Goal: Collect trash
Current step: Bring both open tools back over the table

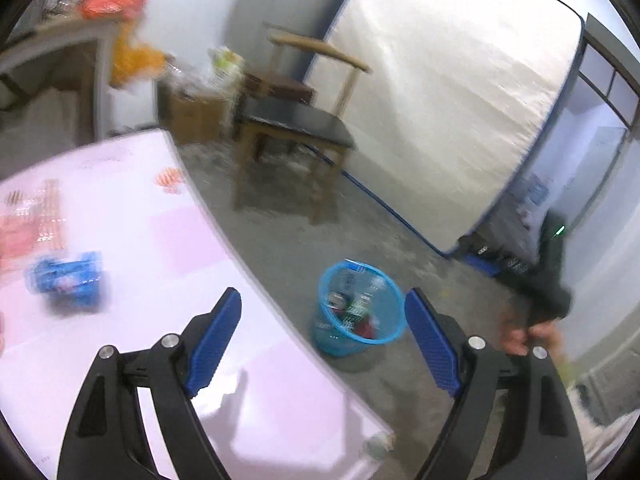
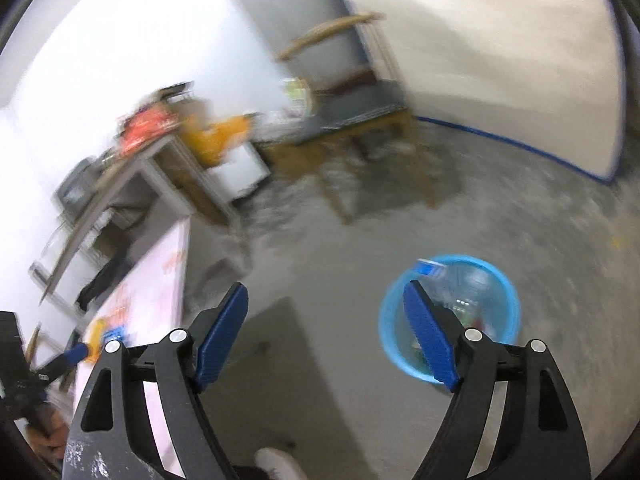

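A round blue mesh basket stands on the grey floor beside the pink table, with cans and wrappers inside. My left gripper hangs open and empty above the table's edge, and the basket shows between its fingers. On the table lie a crumpled blue wrapper and a pink-red wrapper. In the right wrist view my right gripper is open and empty above the floor, left of the basket. A clear bottle with a blue label lies in it.
A wooden chair with a dark seat stands on the floor behind the basket. A mattress leans on the far wall. A cluttered desk with boxes fills the back left. A hand holds the other gripper at the right.
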